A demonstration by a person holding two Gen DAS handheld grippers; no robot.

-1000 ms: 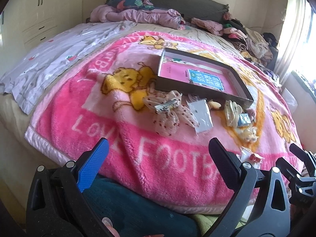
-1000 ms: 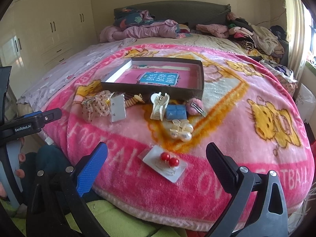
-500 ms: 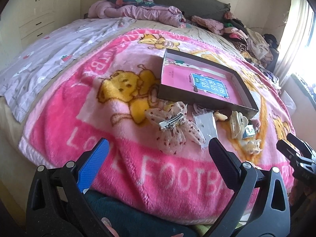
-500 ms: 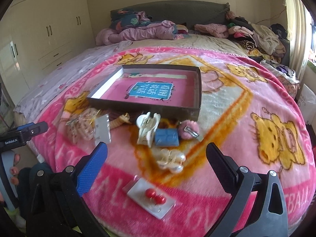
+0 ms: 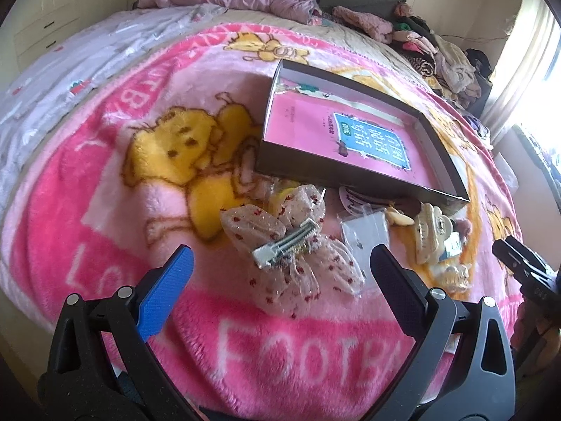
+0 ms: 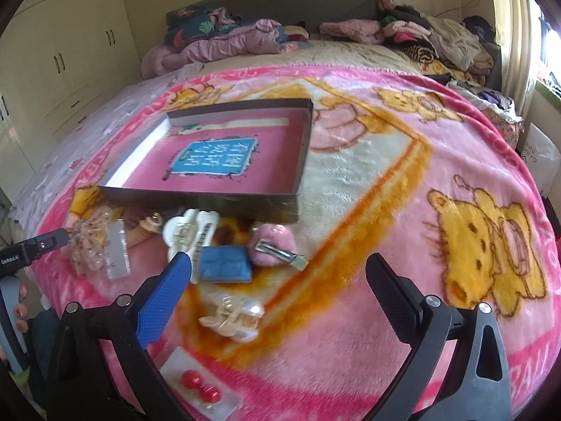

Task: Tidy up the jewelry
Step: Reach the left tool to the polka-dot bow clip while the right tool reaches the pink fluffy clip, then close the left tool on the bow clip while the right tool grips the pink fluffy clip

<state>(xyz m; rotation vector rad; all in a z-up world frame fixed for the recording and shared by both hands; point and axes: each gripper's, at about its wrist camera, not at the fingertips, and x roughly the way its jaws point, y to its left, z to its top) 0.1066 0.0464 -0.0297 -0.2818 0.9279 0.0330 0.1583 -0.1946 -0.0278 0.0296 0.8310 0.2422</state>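
The left tool (image 5: 280, 263) hangs released, its fingers spread wide and holding nothing, just above the near edge of the bed (image 5: 105, 210). Straight ahead of it, between the fingers in its own view, lies the bow clip (image 5: 291, 242), the nearest piece of jewelry. The clip's metal bar runs slantwise, from near-left to far-right, so I judge the tool needs a slight turn to close across it. The box (image 5: 350, 172) sits just beyond the bow, towards the middle of the bed, nothing in it but a pink book. The right tool (image 6: 278, 270), also released and holding nothing, faces the white claw clip (image 6: 191, 231), blue card (image 6: 224, 266) and pearl clip (image 6: 235, 317) farther right, so the left is nearer the bow.
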